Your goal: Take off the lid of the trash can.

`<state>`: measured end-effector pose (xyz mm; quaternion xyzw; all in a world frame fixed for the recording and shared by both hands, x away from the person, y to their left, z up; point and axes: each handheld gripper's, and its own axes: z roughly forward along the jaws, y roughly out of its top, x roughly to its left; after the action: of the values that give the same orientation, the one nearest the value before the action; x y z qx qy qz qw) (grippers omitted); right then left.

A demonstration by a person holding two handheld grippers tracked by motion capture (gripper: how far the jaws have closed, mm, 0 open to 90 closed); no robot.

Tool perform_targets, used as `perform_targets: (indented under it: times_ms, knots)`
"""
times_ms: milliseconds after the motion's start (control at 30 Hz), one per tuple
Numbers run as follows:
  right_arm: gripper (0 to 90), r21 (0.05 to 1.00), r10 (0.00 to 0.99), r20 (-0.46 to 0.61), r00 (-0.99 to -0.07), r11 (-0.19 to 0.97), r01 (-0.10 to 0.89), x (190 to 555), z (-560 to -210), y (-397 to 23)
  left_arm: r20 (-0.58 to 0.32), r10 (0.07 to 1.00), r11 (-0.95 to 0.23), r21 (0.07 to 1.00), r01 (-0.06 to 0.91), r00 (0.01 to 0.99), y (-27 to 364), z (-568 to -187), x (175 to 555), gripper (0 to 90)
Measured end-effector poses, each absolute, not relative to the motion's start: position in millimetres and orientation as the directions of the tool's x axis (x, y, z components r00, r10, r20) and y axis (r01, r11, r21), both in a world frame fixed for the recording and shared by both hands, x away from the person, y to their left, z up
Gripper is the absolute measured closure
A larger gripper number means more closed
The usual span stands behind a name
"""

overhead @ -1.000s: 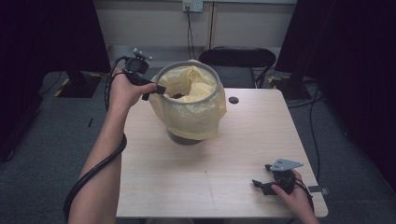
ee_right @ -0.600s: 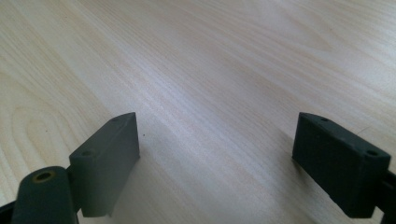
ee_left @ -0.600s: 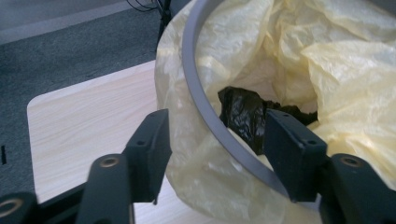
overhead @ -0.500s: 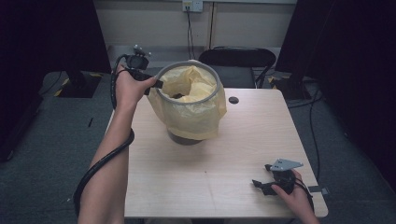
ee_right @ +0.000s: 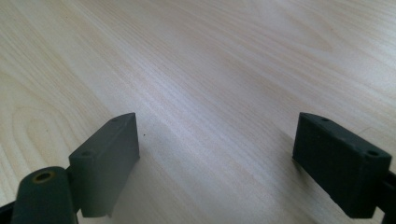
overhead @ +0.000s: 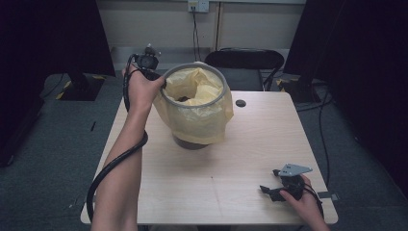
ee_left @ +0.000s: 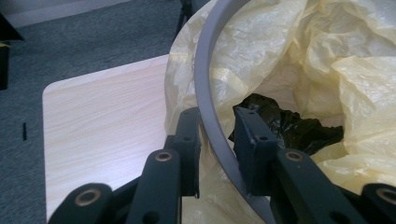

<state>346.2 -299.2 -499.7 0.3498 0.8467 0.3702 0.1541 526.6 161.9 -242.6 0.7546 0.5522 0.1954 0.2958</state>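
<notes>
The left tongs [ee_left: 217,140] have just been closing astride the grey rim of a yellow-lined bin [overhead: 195,103] at the table's [overhead: 240,159] far side. The right tongs [ee_right: 217,163] rest open on the table.

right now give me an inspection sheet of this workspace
surface: pale wood table, bare in front
job's things: grey bin lined with a yellow bag; dark crumpled item inside
clutter: small dark disc on the table
grippers: left gripper has just been closing, fingers astride the bin rim; right gripper open, low over the table
cables: black cable along the left forearm
surroundings: black chair, wall socket, grey carpet
</notes>
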Motion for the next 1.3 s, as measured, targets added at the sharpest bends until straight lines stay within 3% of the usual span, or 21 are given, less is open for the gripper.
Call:
perform_targets:
  times_ms: [400,1300]
  knots:
    - [13.5,0.734,0.704,-0.003,-0.71,0.484,0.476,346,-500,-299,-0.048,0.96,-0.167,0.692,0.702,0.276,161,-251,524,69.7]
    - [13.6,0.733,0.702,0.0,-0.712,0.484,0.477,346,-500,-300,-0.136,0.969,-0.049,0.71,0.702,0.205,164,-234,522,77.4]
